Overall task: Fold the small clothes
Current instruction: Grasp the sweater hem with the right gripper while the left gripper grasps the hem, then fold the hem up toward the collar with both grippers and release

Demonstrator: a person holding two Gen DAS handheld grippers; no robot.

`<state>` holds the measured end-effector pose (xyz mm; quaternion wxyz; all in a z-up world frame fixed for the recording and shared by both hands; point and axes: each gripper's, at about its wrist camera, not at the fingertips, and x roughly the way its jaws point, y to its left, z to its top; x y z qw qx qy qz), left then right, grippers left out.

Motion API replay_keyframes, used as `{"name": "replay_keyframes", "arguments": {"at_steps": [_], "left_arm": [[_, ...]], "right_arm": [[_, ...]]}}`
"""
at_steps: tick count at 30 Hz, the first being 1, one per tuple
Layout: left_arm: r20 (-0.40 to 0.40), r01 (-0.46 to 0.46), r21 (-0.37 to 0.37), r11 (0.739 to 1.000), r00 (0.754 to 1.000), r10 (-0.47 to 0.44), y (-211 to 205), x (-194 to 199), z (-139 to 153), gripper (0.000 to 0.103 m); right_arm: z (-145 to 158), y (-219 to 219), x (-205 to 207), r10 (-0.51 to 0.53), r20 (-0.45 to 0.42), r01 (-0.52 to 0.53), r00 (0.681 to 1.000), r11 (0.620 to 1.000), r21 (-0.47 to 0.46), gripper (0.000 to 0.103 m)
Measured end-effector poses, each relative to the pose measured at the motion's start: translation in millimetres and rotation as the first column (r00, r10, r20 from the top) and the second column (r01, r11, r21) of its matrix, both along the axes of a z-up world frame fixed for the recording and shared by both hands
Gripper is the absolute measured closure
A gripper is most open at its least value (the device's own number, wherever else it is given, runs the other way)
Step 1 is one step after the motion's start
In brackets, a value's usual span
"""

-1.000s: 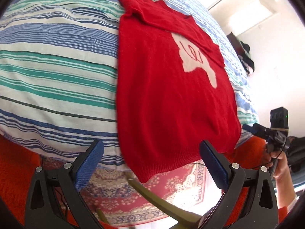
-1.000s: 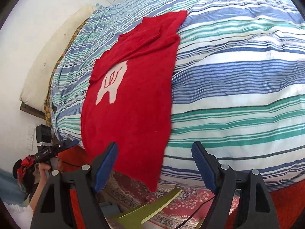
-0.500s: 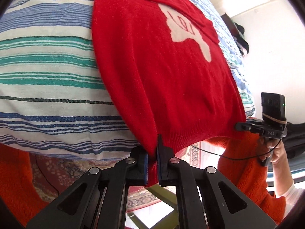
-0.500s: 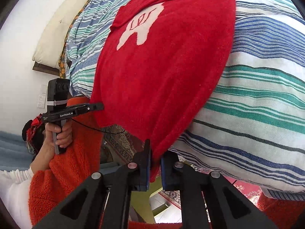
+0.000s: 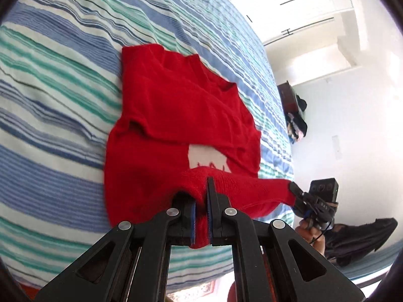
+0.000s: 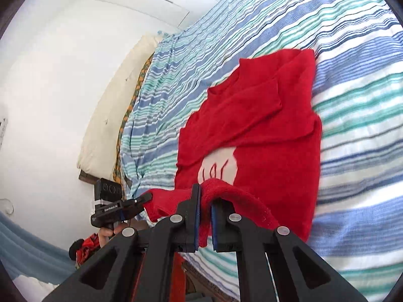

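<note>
Striped bedspread [image 5: 63, 80] carries red sweater [image 5: 176, 115], hem pinched by both grippers.

Bright daylight, blown-out white walls, fisheye edge distortion, slight motion blur

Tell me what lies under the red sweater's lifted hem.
Under the lifted hem lies more of the red sweater, its white motif partly covered. Beneath that is the striped bedspread, hidden where the sweater lies.

Sweater [image 5: 176, 115] on bedspread [image 5: 63, 80]; hem lifted over its lower part; pillow [image 6: 113, 105] beyond bedspread's left edge.
</note>
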<state>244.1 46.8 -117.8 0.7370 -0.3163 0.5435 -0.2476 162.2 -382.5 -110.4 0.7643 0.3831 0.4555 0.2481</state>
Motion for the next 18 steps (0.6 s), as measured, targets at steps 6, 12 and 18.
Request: {"name": "replay_keyframes", "arguments": {"at_steps": [6, 12, 18], "left_arm": [[-0.043, -0.07, 0.039, 0.997, 0.997, 0.071, -10, 103, -12, 0.099], [-0.12, -0.075, 0.147, 0.986, 0.988, 0.093, -23, 179, -46, 0.094], [-0.167, -0.128, 0.099, 0.987, 0.976, 0.143, -16, 207, -59, 0.078]], "right_arm": [[-13, -27, 109, -0.138, -0.051, 0.14, 0.989, 0.989, 0.037, 0.096], [-34, -42, 186, -0.193, -0.085, 0.193, 0.978, 0.981, -0.004, 0.096], [-51, -70, 208, -0.347, -0.088, 0.344, 0.934, 0.938, -0.046, 0.075]]}}
